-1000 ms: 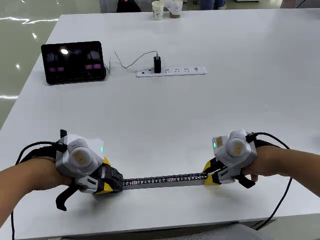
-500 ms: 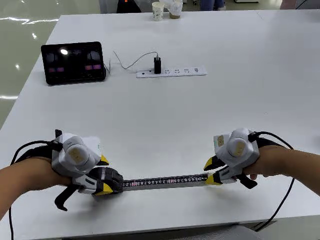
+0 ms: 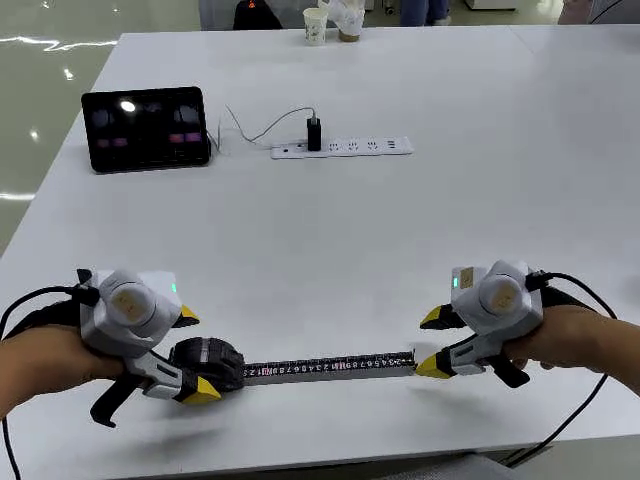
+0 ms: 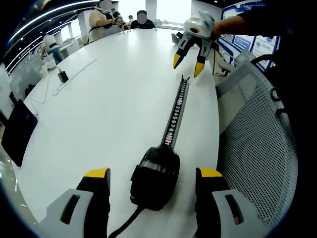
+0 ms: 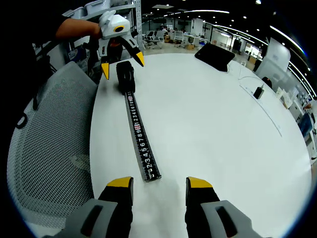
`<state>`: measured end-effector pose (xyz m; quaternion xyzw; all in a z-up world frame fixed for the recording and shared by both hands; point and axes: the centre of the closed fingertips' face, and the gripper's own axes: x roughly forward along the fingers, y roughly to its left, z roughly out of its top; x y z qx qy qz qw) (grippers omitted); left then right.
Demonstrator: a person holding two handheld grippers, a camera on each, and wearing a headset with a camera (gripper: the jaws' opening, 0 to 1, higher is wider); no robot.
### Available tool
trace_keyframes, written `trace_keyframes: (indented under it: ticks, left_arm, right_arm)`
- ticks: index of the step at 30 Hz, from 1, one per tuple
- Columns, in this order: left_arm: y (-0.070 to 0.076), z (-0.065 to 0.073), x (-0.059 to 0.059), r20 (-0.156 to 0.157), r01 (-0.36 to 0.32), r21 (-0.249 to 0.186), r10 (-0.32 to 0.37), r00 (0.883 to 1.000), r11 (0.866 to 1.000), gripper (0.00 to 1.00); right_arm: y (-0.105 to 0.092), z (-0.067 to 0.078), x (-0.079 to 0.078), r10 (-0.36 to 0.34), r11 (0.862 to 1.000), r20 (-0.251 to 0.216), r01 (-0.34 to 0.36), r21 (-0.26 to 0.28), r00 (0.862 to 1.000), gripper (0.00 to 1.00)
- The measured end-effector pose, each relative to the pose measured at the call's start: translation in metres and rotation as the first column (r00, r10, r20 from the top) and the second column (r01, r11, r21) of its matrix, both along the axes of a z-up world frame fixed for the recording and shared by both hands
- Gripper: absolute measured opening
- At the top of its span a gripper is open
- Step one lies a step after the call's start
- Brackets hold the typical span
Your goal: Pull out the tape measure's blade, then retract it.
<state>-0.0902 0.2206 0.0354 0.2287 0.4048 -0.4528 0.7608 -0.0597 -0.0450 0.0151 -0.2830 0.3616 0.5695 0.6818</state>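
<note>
Both forearms lie low along the near edge of the white desk (image 3: 400, 230), hands turned inward so the two grippers face each other. The left gripper (image 3: 196, 354) sits toward the near left corner. Its yellow-tipped fingers (image 4: 96, 196) are spread wide on either side of the black case (image 3: 208, 361) of the tape measure. The right gripper (image 3: 431, 343) sits toward the near right corner, its fingers (image 5: 119, 191) likewise released and holding nothing.

The left gripper view shows bare desk between each finger and the case, a gap that is hard to judge in the head view. The right gripper view shows the free end of the dark numbered blade (image 5: 140, 139) lying flat on the desk just ahead of the fingertips, apart from both. Both gripper views also take in a grey mesh chair (image 4: 257, 148) off the near edge.

The tape measure lies on the desk with its blade drawn out, its long axis parallel to the near edge, the case at the left and the tip pointing right. Toward the far edge stand a black tablet (image 3: 147, 127) and a white power strip (image 3: 345, 146).
</note>
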Motion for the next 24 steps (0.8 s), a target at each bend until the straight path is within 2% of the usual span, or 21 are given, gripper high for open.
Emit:
trace_keyframes:
  ticks: [4,9,11,15,17,19,20,22,24]
  left_arm:
    - [0.002,0.004,0.0,0.003,-0.041,-0.027,0.041,0.999,0.999,0.71]
    - [0.001,0.008,-0.003,-0.008,-0.086,-0.064,0.086,0.996,0.994,0.78]
    - [-0.002,0.013,-0.002,-0.014,-0.123,-0.11,0.122,0.992,0.986,0.84]
    - [0.001,0.016,-0.001,-0.021,-0.173,-0.137,0.171,0.985,0.975,0.9]
    - [0.0,0.016,-0.003,-0.043,-0.203,-0.155,0.198,0.979,0.967,0.93]
    - [0.003,0.015,-0.002,-0.035,-0.226,-0.151,0.223,0.974,0.962,0.99]
    - [0.005,0.015,-0.002,-0.034,-0.234,-0.153,0.232,0.972,0.96,0.99]
    - [0.006,0.017,-0.002,-0.035,-0.261,-0.173,0.259,0.965,0.95,0.99]
    - [0.007,0.02,-0.001,-0.042,-0.305,-0.205,0.303,0.952,0.93,0.99]
  right_arm:
    - [-0.002,0.001,-0.003,-0.049,0.999,-0.001,0.049,0.024,0.999,0.5]
    - [-0.004,0.005,-0.002,-0.114,0.991,0.0,0.114,0.065,0.993,0.61]
    - [-0.006,0.008,-0.002,-0.149,0.985,-0.014,0.15,0.08,0.989,0.61]
    - [-0.01,0.012,0.0,-0.216,0.969,-0.022,0.217,0.12,0.976,0.68]
    - [-0.015,0.012,0.001,-0.233,0.964,-0.011,0.232,0.128,0.973,0.72]
    - [-0.019,0.013,0.001,-0.249,0.959,-0.004,0.248,0.135,0.968,0.75]
    - [-0.021,0.013,0.0,-0.26,0.956,-0.004,0.258,0.138,0.966,0.77]
    - [-0.024,0.013,0.0,-0.276,0.951,-0.004,0.273,0.145,0.961,0.8]
    - [-0.026,0.013,0.0,-0.29,0.946,0.001,0.287,0.149,0.957,0.85]
